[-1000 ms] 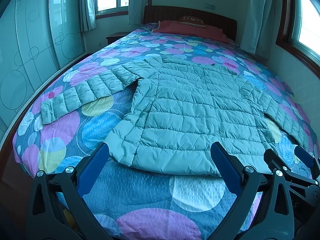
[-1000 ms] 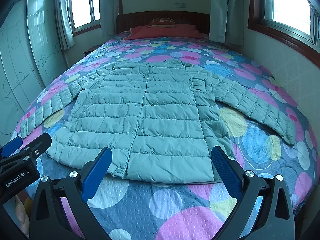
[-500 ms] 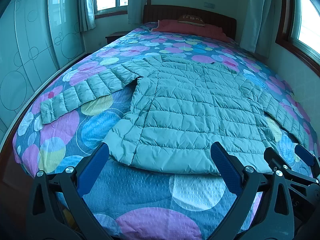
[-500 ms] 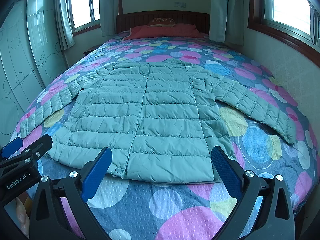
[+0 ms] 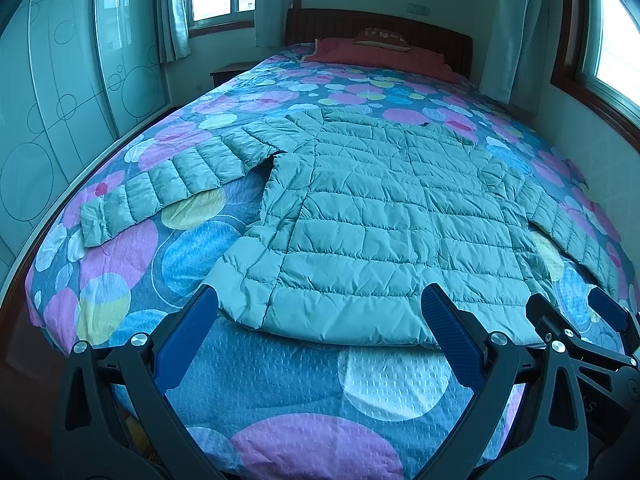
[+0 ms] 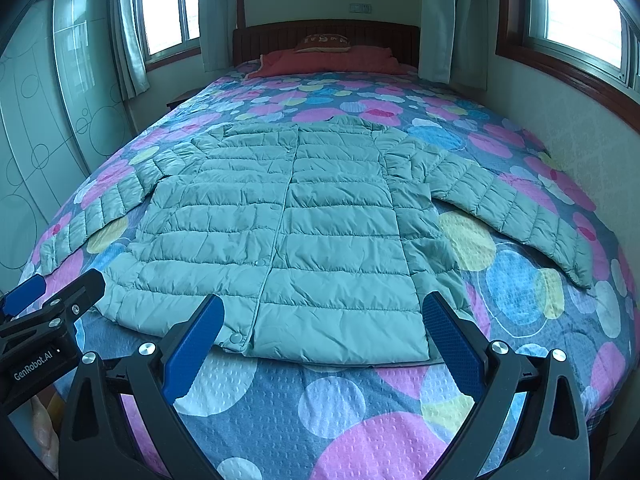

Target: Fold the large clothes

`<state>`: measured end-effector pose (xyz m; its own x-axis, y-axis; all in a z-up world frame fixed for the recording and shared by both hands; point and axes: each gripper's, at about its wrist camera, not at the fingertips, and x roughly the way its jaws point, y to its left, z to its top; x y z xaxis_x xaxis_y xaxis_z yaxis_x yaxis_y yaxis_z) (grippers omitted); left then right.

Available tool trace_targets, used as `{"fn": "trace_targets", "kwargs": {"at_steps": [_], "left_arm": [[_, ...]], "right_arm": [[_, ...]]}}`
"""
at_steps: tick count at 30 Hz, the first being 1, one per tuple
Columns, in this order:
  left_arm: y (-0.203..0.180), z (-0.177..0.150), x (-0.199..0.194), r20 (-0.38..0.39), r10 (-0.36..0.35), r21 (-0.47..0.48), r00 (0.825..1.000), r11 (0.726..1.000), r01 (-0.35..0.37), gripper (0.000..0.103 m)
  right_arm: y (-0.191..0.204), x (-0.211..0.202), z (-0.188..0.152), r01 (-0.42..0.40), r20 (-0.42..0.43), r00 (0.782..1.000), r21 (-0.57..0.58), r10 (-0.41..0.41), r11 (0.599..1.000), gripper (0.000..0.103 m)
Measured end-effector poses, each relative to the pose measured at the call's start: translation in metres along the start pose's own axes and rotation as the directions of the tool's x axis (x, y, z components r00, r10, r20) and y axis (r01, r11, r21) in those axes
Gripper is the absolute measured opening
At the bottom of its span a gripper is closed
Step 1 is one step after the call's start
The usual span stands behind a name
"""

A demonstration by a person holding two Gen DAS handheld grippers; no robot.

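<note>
A pale green quilted puffer jacket (image 5: 380, 216) (image 6: 288, 232) lies flat and front-up on the bed, both sleeves spread out to the sides, hem toward me. My left gripper (image 5: 320, 332) hovers open just short of the hem's left part, nothing between its blue pads. My right gripper (image 6: 324, 336) hovers open at the hem's middle, also holding nothing. Each gripper shows at the edge of the other's view: the right one (image 5: 576, 320) and the left one (image 6: 48, 292).
The bed (image 6: 360, 412) has a blue cover with pink, yellow and white circles. A red pillow (image 6: 332, 62) and wooden headboard (image 6: 320, 34) stand at the far end. A wardrobe (image 5: 60, 92) lines the left side, a wall (image 6: 568, 120) the right.
Both grippers have stayed open. The left wrist view has shifted slightly, the jacket sitting a little lower and nearer in it. The right wrist view is almost unchanged.
</note>
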<state>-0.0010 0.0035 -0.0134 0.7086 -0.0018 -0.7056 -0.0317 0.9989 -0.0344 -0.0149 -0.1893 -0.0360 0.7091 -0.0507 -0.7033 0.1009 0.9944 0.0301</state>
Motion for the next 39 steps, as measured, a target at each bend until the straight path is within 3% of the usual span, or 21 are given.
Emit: {"fn": "trace_targets", "kwargs": {"at_steps": [25, 31, 35, 38, 39], "left_arm": [[-0.002, -0.005, 0.003, -0.008, 0.001, 0.003, 1.000, 1.000, -0.001, 0.101], [0.014, -0.006, 0.031, -0.087, -0.012, -0.047, 0.996, 0.999, 0.008, 0.101], [0.029, 0.005, 0.051, -0.121, 0.013, -0.072, 0.993, 0.997, -0.022, 0.101], [0.038, 0.010, 0.064, -0.138, 0.034, -0.079, 0.990, 0.996, -0.046, 0.089], [0.043, 0.013, 0.070, -0.148, 0.055, -0.084, 0.987, 0.994, -0.068, 0.078]], "right_arm": [[0.000, 0.003, 0.000, 0.000, -0.002, 1.000, 0.000, 0.000, 1.000, 0.099], [-0.013, 0.016, -0.001, 0.006, -0.014, 1.000, 0.032, -0.006, 0.999, 0.099], [-0.039, 0.034, 0.005, 0.033, -0.033, 0.999, 0.093, -0.030, 0.995, 0.099], [-0.067, 0.046, 0.009, 0.029, -0.041, 0.999, 0.159, -0.023, 0.987, 0.098], [-0.076, 0.048, 0.010, 0.032, -0.035, 0.999, 0.177, -0.026, 0.984, 0.098]]}}
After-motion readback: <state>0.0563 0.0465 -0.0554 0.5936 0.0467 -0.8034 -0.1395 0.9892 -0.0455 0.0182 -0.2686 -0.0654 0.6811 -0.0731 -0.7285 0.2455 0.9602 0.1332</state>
